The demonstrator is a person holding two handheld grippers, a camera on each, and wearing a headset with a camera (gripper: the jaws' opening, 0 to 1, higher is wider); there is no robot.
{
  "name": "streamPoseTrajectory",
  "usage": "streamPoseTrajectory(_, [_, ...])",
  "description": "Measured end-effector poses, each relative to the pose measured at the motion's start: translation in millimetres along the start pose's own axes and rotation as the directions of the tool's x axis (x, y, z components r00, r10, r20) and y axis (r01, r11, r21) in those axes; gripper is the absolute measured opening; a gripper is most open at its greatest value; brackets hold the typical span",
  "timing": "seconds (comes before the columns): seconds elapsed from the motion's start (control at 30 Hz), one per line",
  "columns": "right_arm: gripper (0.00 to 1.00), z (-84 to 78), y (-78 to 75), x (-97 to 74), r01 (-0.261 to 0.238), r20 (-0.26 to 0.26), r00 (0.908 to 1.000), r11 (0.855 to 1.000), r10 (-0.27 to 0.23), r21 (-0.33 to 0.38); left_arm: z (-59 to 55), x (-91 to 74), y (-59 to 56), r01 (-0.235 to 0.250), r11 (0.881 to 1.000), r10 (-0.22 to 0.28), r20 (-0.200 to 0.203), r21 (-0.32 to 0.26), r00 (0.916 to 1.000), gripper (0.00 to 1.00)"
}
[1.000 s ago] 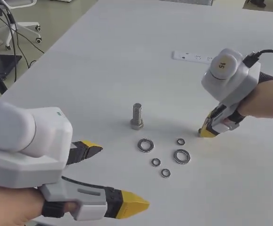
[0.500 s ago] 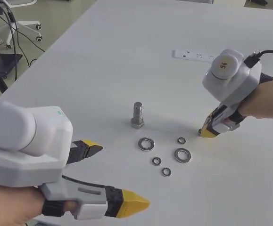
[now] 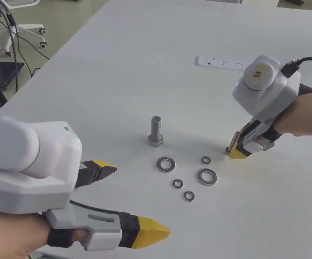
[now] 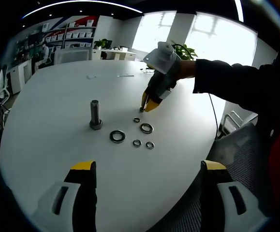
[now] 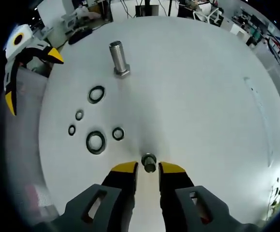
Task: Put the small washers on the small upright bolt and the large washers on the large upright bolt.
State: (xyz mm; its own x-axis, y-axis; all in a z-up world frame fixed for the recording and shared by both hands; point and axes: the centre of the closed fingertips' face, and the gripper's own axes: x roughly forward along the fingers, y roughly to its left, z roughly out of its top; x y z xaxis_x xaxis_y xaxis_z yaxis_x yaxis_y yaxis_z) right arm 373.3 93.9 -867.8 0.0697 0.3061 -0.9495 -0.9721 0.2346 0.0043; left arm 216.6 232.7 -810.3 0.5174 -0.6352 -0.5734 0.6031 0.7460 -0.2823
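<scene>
The large bolt (image 3: pixel 156 131) (image 4: pixel 95 116) (image 5: pixel 119 58) stands upright on the white table (image 3: pixel 118 70). In front of it lie two large washers (image 3: pixel 166 164) (image 3: pixel 207 176) and three small washers (image 3: pixel 206 159) (image 3: pixel 178 184) (image 3: pixel 189 196). My right gripper (image 3: pixel 235 150) (image 5: pixel 148 168) points down at the table, jaws a narrow gap apart. The small bolt (image 5: pixel 149 162) stands upright between its tips. The left gripper (image 3: pixel 131 202) (image 4: pixel 148 166) hovers open and empty at the near left.
A white power strip (image 3: pixel 220 65) lies flat on the table behind the right gripper. Off the table's left edge are a chair base (image 3: pixel 26 32) and cables on the floor. In the left gripper view the other gripper (image 4: pixel 147 104) is beyond the washers.
The right gripper's jaws have parted slightly at the small bolt. The bolts, the washers and the left gripper have stayed in place.
</scene>
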Motion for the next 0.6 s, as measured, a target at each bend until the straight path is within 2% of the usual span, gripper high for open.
streamPoseTrajectory(0.33, [0.25, -2.6, 0.1, -4.8, 0.010, 0.004, 0.9999, 1.000, -0.010, -0.001, 1.5, 1.0, -0.8, 0.002, 1.000, -0.002, 0.001, 0.003, 1.0000, 0.89])
streamPoseTrajectory(0.6, [0.28, 4.7, -0.8, -15.1, 0.025, 0.018, 0.9995, 1.000, -0.025, -0.019, 2.8, 1.2, -0.3, 0.002, 1.000, -0.002, 0.005, 0.004, 1.0000, 0.89])
